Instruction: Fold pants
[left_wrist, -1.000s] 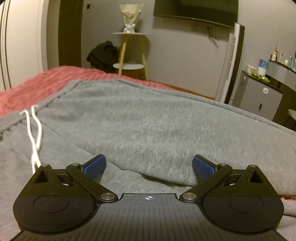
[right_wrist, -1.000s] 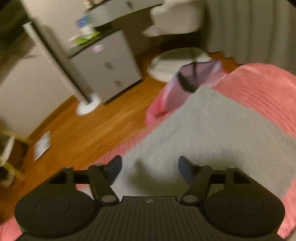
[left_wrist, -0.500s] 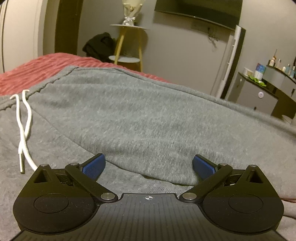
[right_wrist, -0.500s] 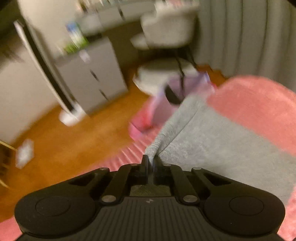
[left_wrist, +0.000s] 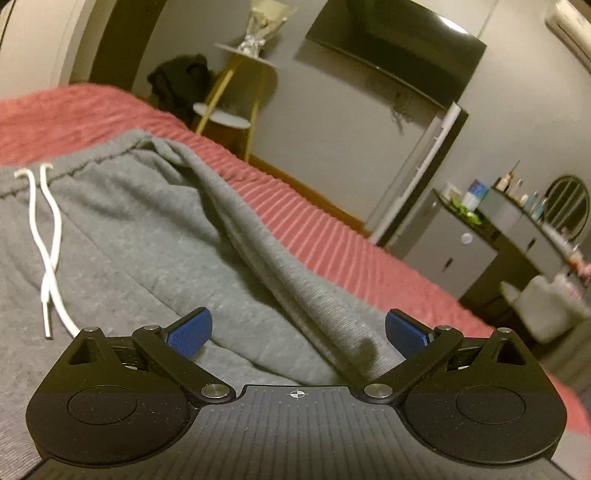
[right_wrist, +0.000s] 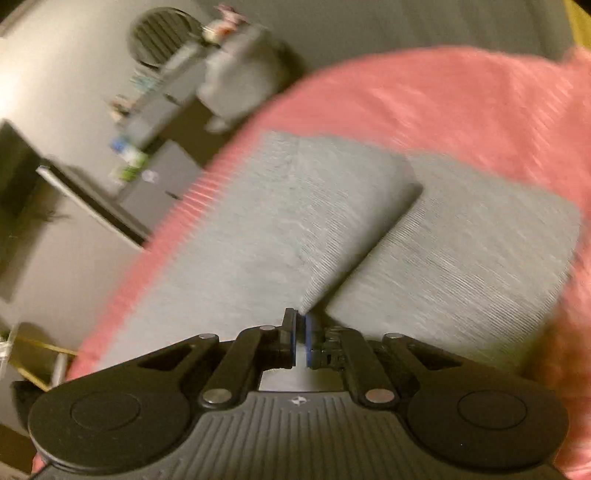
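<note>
Right wrist view shows the right gripper with its blue-faced jaws pressed nearly together, clamped on a pinch of the grey pants. The pinched cloth rises in a ridge straight ahead of the tips, and one leg panel lies folded over the other, its straight edge casting a dark shadow line that runs up and to the right. Beyond the fabric the pink bedspread wraps around on the far and right sides. This picture is motion-blurred, so the exact seam or hem being held cannot be told.

Seen from the left wrist, the left gripper has its jaws spread wide, the blue pads far apart and holding nothing. A taut fold of the pants runs diagonally from the waistband down between the open fingers, closer to the right-hand pad; whether the pads touch the cloth cannot be told. The rest of the garment lies flat under and to the left of the gripper, with the white drawstring trailing down from the gathered waistband at the left. The pink bedspread shows to the right of the fold and beyond the waistband. Farther off stand a small round side table, a wall-mounted television and a grey cabinet with bottles on top.
</note>
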